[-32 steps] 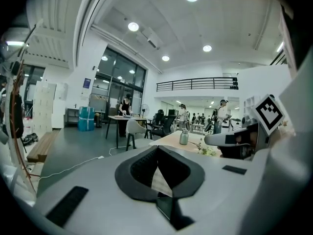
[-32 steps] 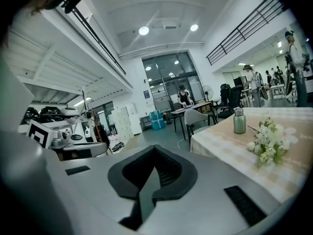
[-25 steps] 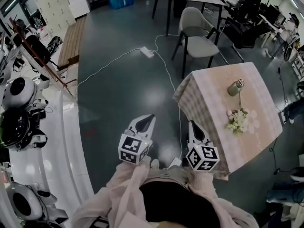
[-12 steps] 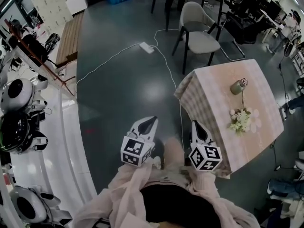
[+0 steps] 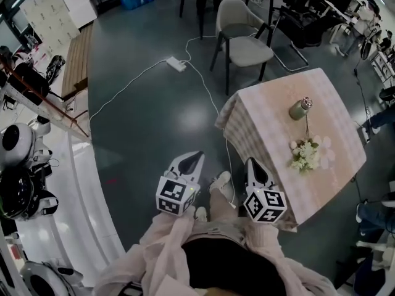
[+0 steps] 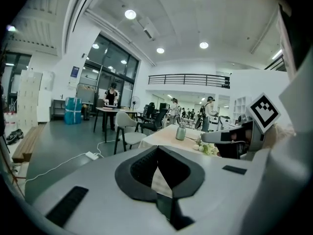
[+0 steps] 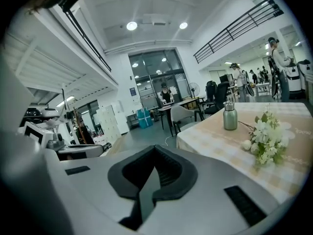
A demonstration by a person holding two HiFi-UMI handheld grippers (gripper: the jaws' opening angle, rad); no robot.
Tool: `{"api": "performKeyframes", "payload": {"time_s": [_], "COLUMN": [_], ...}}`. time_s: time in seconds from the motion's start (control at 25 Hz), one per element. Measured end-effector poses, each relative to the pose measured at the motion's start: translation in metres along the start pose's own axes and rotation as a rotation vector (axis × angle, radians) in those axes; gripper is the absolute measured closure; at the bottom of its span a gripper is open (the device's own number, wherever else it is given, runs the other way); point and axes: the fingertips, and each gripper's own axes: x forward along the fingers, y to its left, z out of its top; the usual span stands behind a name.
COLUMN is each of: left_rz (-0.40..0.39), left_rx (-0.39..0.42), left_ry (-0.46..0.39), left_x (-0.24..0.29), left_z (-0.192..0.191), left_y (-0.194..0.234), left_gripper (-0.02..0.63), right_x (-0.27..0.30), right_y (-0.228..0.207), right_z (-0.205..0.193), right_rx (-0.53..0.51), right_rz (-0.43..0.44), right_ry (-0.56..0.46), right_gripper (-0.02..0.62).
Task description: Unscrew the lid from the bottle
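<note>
Open dark floor [image 5: 154,122] lies ahead of the left gripper [image 5: 192,156] and right gripper [image 5: 251,164]. A corded power strip [image 5: 174,63] lies on it, far off. At right stands a table [image 5: 271,113], its near-left part bare. Flowers [image 5: 304,155] lie near the bottle [image 5: 300,108], on its near side. A chair [image 5: 245,45] blocks the far side.

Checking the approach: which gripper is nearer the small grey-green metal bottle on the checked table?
Right. The right gripper is at the table's near edge, the bottle ahead across the cloth; the left gripper hangs over the floor, farther off. Neither touches it.
</note>
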Motion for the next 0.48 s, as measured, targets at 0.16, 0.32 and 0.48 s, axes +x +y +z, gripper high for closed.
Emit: {"api": "performKeyframes", "payload": {"time_s": [0.16, 0.32, 0.48], "left_rz": [-0.04, -0.079, -0.132], "left_rx": [0.013, 0.032, 0.053], "left_ry": [0.01, 0.019, 0.028], "left_x": [0.039, 0.087, 0.14], "left_z": [0.01, 0.024, 0.04], "left_y": [-0.002, -0.003, -0.009], "left_gripper": [0.58, 0.58, 0.58], "right_x": [0.019, 0.041, 0.06], "right_y": [-0.029, -0.063, -0.102], "right_z": [0.012, 0.027, 0.045], "right_rx": [0.011, 0.027, 0.043], "right_rz": [-0.031, -0.064, -0.109], "right_ry": [-0.008, -0.013, -0.027], "right_gripper": [0.583, 0.583, 0.583]}}
